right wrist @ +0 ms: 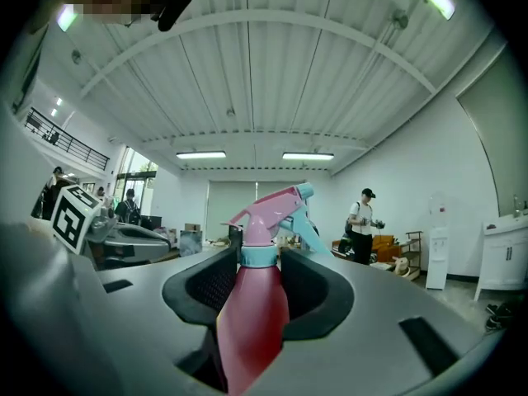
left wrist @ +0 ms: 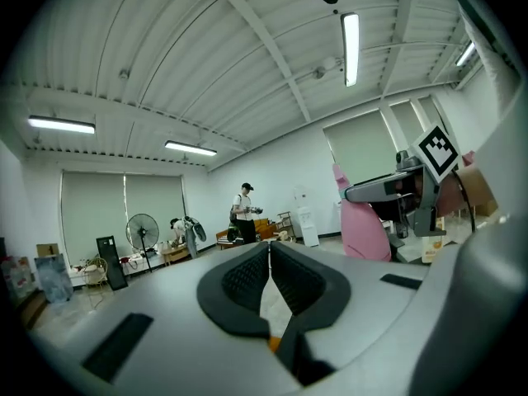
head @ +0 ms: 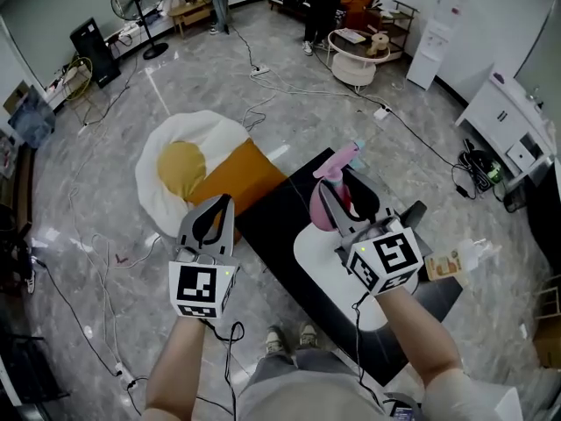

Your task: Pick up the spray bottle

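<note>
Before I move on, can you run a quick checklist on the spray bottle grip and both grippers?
1. Grip of the right gripper on the spray bottle: ok, the pads press both sides just below the collar.
2. Bottle upright, nozzle on top: ok.
3. Trigger free of the pads: ok, it sits above them.
4. Bottle base off the white mat: cannot tell, the base is hidden.
5. Nothing in the left gripper: ok, jaws together.
</note>
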The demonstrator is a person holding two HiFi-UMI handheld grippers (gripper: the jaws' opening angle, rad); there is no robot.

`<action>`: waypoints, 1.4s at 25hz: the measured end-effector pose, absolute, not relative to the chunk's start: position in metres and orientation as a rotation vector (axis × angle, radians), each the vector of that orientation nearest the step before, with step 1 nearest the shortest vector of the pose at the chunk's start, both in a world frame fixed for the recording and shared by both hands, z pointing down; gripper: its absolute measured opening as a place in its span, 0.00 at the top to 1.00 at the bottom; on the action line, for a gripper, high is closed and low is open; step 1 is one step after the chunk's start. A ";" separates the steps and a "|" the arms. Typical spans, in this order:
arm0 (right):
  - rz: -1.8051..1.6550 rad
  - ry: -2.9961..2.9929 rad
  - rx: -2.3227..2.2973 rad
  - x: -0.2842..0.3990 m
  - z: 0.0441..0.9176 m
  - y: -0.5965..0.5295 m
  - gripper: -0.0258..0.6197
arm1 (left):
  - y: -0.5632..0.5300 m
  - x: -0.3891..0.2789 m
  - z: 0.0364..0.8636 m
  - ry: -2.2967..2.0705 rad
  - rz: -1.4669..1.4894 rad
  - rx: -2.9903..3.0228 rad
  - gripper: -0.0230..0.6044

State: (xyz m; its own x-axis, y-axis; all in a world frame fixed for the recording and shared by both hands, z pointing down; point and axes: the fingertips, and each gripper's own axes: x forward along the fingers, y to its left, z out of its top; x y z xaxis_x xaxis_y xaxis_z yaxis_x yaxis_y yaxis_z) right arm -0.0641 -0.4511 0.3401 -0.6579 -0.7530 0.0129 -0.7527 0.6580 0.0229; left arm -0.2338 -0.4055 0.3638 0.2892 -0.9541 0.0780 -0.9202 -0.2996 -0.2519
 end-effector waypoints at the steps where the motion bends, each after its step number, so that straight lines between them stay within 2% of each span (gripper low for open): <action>1: -0.034 -2.858 1.284 -0.062 0.331 -0.441 0.67 | -0.400 -0.236 0.357 1.769 -0.295 -2.391 0.93; 7: -0.082 -2.915 1.279 -0.049 0.300 -0.379 0.69 | -0.356 -0.236 0.332 1.788 -0.203 -2.386 0.92; 15: -0.088 -2.907 1.336 -0.023 0.312 -0.331 0.71 | -0.310 -0.208 0.346 1.745 -0.224 -2.461 0.92; 35: -0.045 -2.901 1.337 -0.025 0.327 -0.303 0.72 | -0.292 -0.191 0.356 1.714 -0.224 -2.549 0.93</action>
State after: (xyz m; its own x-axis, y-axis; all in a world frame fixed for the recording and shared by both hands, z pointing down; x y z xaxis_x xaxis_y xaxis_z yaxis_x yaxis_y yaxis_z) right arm -0.0246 -0.3034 0.3269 -0.6484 -0.7589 -0.0599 -0.7604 0.6494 0.0034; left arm -0.1913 -0.2916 0.3557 0.3706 -0.9248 0.0863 -0.9158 -0.3793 -0.1319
